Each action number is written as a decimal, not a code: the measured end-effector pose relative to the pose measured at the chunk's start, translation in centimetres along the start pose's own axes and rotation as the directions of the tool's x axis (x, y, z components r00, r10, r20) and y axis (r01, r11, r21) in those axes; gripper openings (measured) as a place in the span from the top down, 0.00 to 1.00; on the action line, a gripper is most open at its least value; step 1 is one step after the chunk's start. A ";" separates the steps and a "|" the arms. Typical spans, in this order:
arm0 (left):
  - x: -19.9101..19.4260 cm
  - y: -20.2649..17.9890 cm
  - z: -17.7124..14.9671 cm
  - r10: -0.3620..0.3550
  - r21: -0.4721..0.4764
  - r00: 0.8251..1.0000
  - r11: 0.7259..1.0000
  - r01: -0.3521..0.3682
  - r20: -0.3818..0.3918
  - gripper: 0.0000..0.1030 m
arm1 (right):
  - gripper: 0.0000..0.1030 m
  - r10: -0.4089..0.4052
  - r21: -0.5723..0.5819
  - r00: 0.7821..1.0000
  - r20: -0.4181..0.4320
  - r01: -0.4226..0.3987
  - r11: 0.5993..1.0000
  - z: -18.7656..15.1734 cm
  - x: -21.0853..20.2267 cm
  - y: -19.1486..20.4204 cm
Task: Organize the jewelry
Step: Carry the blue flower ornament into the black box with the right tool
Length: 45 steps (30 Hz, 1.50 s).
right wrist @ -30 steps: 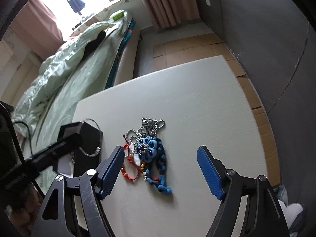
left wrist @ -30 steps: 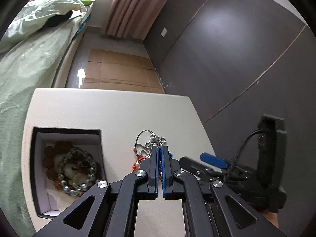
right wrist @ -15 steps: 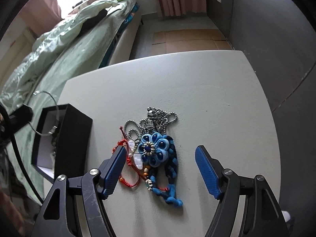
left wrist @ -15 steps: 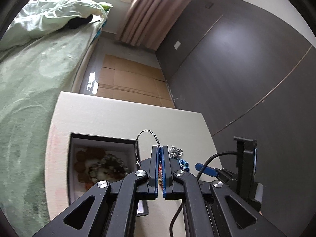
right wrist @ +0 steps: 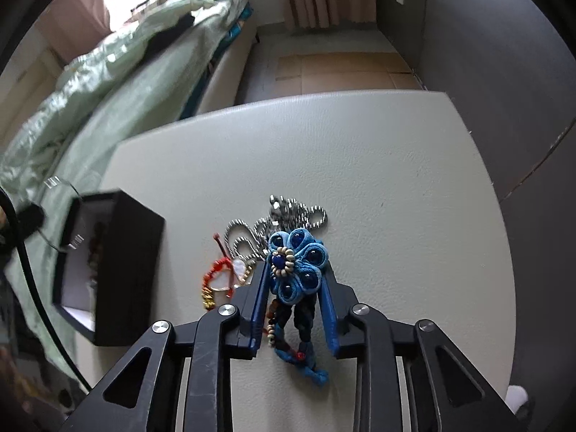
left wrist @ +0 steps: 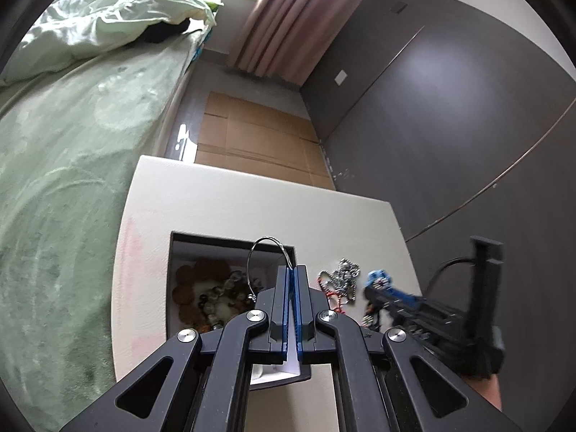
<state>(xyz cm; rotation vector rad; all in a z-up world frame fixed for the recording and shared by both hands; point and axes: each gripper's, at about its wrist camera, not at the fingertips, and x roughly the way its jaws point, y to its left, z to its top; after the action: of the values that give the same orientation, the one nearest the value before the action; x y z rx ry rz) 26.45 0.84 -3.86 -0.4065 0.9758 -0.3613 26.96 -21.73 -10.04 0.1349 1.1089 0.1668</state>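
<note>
1. Black box point(left wrist: 230, 252) sits at the table's point(left wrist: 252, 208) left side, open, bead bracelets already inside: it's the drop spot.
2. Left gripper point(left wrist: 291, 277) jaws pinched tight on thin silver bangle point(left wrist: 268, 243), hovering above box, likely for release.
3. Right gripper point(right wrist: 293, 280) jaws closing around blue flower piece point(right wrist: 297, 262), lying atop the pile beside silver chain point(right wrist: 280, 219); likely next pick.
</note>
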 end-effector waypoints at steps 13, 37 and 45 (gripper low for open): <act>-0.6 1.4 0.3 0.062 -0.020 0.998 0.998 -0.062 0.010 0.42 | 0.73 0.171 0.030 0.962 0.212 -0.182 0.983 0.6 -6.3 1.7; -3.4 6.4 1.1 0.086 -0.195 0.992 0.978 -0.067 0.091 0.39 | 0.71 0.431 -0.027 0.886 0.172 -0.433 0.901 0.4 -2.6 11.8; -3.2 5.3 0.8 0.086 -0.173 0.992 0.983 -0.069 0.090 0.37 | 0.32 0.379 -0.053 0.912 0.156 -0.375 0.925 0.3 -3.1 11.4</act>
<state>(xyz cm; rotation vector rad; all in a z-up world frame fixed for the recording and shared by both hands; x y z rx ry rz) 26.03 7.08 -3.74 -0.5344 0.9272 -0.1866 25.10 -11.22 -4.99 0.3388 0.9073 0.5059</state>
